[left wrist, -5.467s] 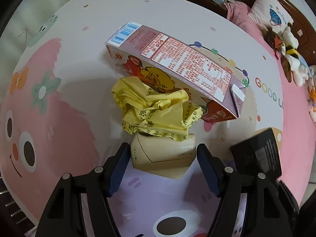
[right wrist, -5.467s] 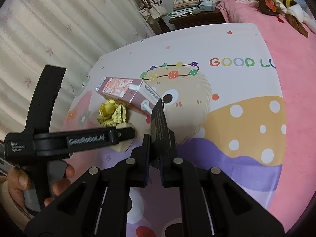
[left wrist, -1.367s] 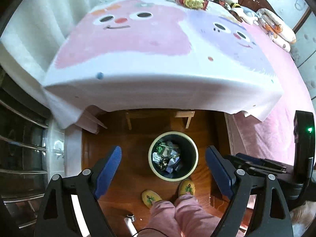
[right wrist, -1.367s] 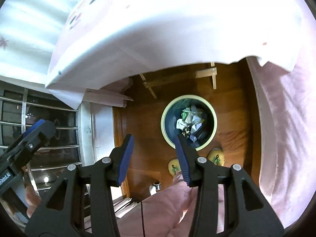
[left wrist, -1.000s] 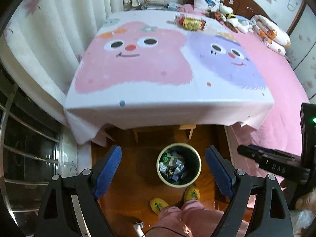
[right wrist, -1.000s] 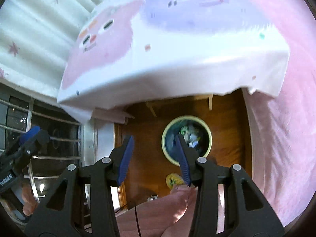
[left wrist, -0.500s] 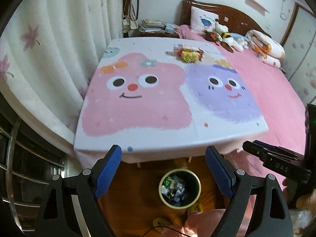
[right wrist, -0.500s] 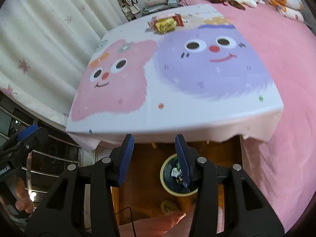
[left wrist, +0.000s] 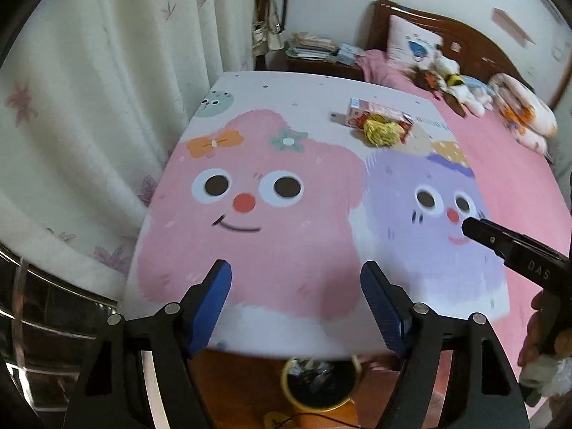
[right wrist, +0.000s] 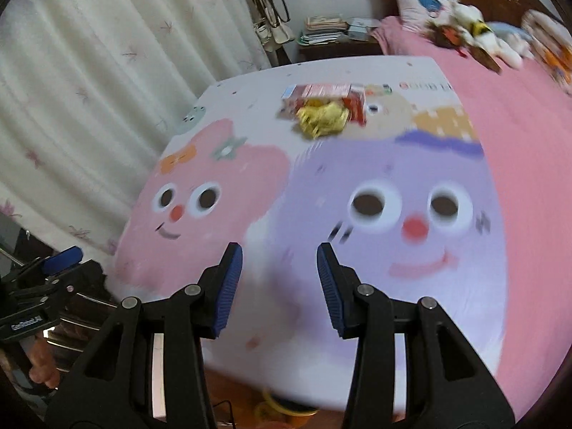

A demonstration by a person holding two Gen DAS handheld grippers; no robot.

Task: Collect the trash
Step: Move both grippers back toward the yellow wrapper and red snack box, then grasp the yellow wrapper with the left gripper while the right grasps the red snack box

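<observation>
Both tongs are up at the near edge of the bench with nothing in them; the left tongs (left wrist: 296, 296) are spread wide, the right tongs (right wrist: 279, 279) are parted a bit less, and neither pair is touching anything.

The trash that's left sits way off at the far end of the bench (left wrist: 250, 250); in the left view it's upper right of centre, in the right view it's upper centre, almost dead ahead of the blue pads. It's a carton (left wrist: 379, 112) lying flat with a yellow wrapper (left wrist: 382, 132) crumpled right against its near side; the carton's long axis runs roughly left to right across the frame, so side-on to both tongs rather than pointing at them.

Which hand is nearer is honestly close; the pile looks more in line with the right tongs, while for the left it's off to the right of where the fingers point, so the right probably has the straighter reach. The wrapper is on the near side, so it'd likely be the first thing either one meets.

The bin (left wrist: 318, 382) is on the floor under the near edge, peeking out at the bottom of the left view; the right view is blurry down there.
</observation>
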